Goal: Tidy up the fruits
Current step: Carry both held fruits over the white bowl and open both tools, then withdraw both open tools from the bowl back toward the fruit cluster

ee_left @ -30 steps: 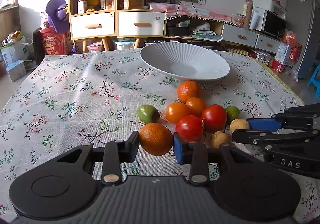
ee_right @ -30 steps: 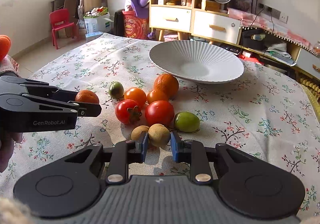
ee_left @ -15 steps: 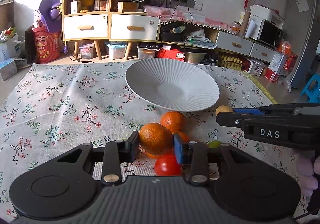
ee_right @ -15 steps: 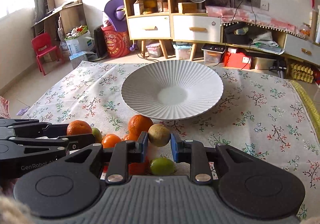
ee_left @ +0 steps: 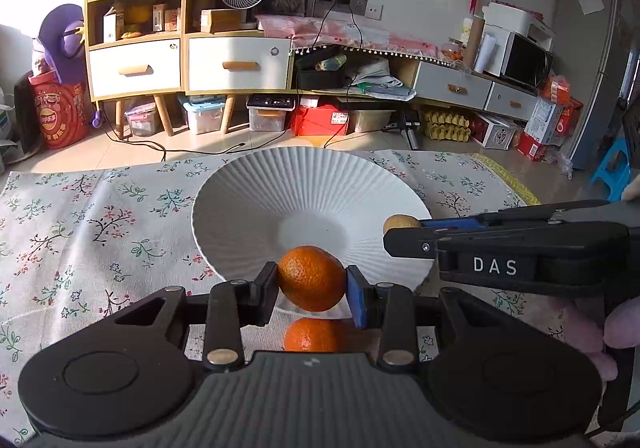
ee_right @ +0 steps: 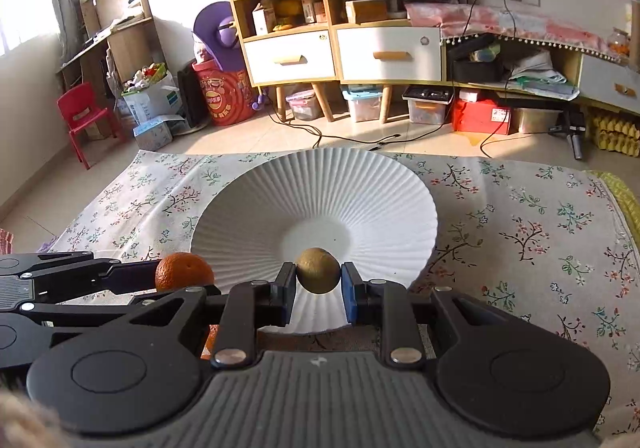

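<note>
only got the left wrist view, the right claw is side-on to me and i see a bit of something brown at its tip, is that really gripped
Observer: Yes. In the right wrist view both pads of the right claw press on a small round brown-green fruit.
Operator: is it over the bowl yet
Observer: It shows against the near slope of the white ribbed ceramic bowl. I can't tell its height above the bowl.
Operator: and how does my fruit look from that side
Observer: From there, the round orange mandarin in the left claw shows at the bowl's near left rim, not over its centre.
</note>
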`<control>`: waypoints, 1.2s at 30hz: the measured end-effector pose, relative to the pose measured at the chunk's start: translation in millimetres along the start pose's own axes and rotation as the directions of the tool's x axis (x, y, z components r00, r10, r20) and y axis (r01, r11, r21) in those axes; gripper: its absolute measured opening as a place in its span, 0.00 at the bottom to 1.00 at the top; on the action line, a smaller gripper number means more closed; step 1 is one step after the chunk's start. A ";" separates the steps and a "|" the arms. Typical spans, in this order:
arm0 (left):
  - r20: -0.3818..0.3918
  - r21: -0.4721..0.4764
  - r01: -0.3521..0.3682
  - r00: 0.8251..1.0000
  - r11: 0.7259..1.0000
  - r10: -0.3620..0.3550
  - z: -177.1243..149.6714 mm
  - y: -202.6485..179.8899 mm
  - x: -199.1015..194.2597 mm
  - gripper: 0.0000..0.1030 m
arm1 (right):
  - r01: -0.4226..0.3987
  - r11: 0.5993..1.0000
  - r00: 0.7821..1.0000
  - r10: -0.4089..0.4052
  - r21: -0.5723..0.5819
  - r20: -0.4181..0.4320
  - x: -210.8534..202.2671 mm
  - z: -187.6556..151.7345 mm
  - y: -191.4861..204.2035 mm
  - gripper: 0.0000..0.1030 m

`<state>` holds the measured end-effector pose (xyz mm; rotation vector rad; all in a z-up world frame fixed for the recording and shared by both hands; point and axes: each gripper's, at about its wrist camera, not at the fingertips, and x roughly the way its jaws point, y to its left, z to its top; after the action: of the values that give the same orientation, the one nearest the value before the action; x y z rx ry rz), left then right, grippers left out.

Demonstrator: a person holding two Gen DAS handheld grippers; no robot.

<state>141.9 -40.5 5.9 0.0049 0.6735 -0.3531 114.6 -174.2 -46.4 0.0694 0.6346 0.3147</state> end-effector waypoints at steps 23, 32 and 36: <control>-0.062 0.136 -0.046 0.997 0.990 0.055 14.0 1.6 50.1 0.34 | 0.048 0.994 0.998 -0.051 -0.102 -0.026 31.6 11.4 -10.6 0.21; -0.039 0.143 -0.063 0.997 0.988 0.070 18.5 2.6 40.3 0.46 | 0.042 0.996 0.999 -0.044 -0.081 -0.022 23.7 15.2 -10.8 0.31; -0.015 0.139 -0.071 0.997 0.988 0.073 19.7 6.0 25.7 0.60 | 0.054 0.996 0.998 -0.055 -0.073 -0.009 15.2 18.1 -9.7 0.41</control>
<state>174.5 -45.3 5.0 0.1644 0.6663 -0.3299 139.4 -178.1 -42.1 -0.0193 0.6342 0.2852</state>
